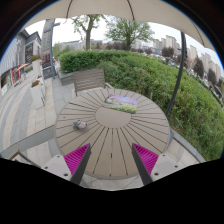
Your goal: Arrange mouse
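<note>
A small grey mouse (80, 124) lies on the left part of a round slatted wooden table (115, 135), ahead and left of my left finger. A purple-and-white mat-like sheet (124, 100) lies at the table's far side. My gripper (111, 160) hovers over the table's near edge. Its fingers are wide open with the magenta pads (76, 157) facing inward and nothing between them but bare slats.
A wooden bench (88, 79) stands beyond the table. A green hedge (170, 85) runs along the right and back. A parasol pole (179, 70) rises at the right. Paved ground and a light chair (38, 92) are at the left.
</note>
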A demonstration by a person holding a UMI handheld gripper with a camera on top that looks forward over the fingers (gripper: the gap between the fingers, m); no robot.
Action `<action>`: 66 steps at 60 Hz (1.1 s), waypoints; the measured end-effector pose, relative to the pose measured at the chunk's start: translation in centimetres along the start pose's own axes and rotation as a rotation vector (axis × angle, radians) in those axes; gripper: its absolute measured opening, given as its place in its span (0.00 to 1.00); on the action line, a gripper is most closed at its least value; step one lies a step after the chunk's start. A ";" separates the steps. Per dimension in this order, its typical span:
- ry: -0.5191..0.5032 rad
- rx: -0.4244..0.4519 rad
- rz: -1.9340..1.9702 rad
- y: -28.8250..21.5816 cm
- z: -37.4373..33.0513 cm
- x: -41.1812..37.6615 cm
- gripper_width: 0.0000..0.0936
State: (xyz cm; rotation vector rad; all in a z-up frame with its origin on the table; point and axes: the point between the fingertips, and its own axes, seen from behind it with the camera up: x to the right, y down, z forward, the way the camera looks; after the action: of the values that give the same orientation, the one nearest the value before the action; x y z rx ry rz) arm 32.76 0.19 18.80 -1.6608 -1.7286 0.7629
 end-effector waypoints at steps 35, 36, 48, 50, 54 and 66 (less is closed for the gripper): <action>-0.053 0.095 -0.014 -1.5 13.0 -16.3 0.91; -0.051 0.094 -0.014 -1.2 13.6 -16.2 0.91; -0.041 0.070 -0.016 -0.5 20.2 -17.5 0.91; -0.039 0.063 -0.020 -0.3 21.1 -17.7 0.91; -0.037 0.053 -0.014 0.1 23.1 -17.8 0.91; -0.040 0.037 -0.015 0.8 28.3 -18.0 0.91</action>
State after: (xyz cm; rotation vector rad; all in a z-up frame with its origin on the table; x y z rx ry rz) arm 11.97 -17.49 -0.73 -1.6163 -1.7420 0.8212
